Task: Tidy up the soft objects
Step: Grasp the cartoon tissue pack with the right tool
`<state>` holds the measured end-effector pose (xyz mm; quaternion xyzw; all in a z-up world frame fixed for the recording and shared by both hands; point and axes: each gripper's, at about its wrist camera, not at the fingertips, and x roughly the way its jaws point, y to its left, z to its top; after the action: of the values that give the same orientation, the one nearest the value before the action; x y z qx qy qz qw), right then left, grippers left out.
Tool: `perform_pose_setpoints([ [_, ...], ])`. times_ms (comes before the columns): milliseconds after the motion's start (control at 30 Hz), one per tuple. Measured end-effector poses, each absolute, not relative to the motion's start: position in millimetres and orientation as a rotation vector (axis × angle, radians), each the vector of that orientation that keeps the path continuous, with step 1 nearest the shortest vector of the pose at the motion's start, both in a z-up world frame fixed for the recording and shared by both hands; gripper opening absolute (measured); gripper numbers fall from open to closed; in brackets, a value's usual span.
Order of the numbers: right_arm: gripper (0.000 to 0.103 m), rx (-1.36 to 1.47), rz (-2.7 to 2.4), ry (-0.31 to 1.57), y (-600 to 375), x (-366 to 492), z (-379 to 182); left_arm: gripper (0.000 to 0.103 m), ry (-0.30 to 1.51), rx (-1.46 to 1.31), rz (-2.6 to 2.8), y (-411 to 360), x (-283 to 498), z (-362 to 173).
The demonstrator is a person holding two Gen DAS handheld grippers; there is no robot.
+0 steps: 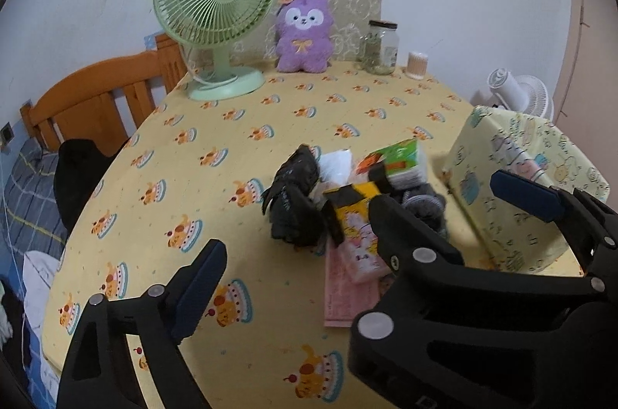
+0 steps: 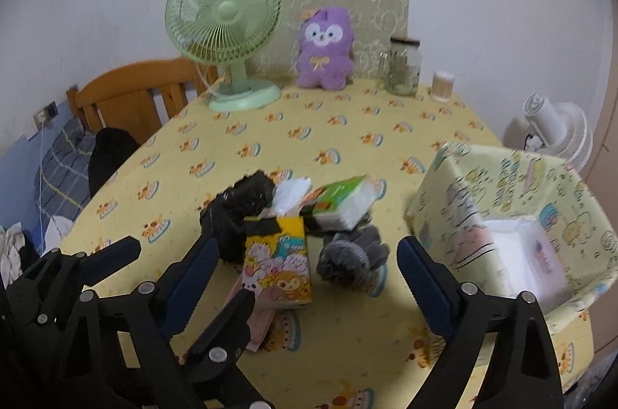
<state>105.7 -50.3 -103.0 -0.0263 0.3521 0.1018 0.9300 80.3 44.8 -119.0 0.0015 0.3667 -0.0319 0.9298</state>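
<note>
My right tongs (image 2: 305, 277) stand apart with nothing clamped, hanging over the yellow cartoon tissue box (image 2: 280, 260) and the grey knitted glove (image 2: 349, 256). My left tongs (image 1: 357, 235) gape too, empty. The pile sits mid-table toward the right edge: a crumpled black glove (image 2: 239, 212), a green-wrapped tissue pack (image 2: 342, 202), a pink pack (image 1: 347, 287) underneath. At the right edge stands the fabric basket (image 2: 579, 185), holding a white pack (image 2: 525, 254).
</note>
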Motion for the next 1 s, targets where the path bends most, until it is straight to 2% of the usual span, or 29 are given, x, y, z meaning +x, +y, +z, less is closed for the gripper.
perform_pose_setpoints([
  [200,0.09,-0.061,0.224,0.763,-40.1,113.9,-116.8,0.085,0.789,-0.013,-0.061,54.9,86.1,-130.4],
  [433,0.079,-0.076,0.246,0.822,-28.1,125.4,-133.5,0.083,0.826,-0.024,-0.04,63.6,93.1,-144.3],
  [833,0.078,-0.098,0.226,0.837,-20.5,136.4,-145.9,0.083,0.845,-0.022,-0.027,71.3,103.3,-155.4],
  [967,0.053,-0.092,0.249,0.86,-19.9,139.9,-148.6,0.082,0.852,-0.02,-0.01,73.2,106.5,-157.6],
  [1000,0.052,-0.081,0.263,0.87,-20.2,141.1,-149.9,0.082,0.853,-0.026,-0.011,74.2,107.4,-157.9],
])
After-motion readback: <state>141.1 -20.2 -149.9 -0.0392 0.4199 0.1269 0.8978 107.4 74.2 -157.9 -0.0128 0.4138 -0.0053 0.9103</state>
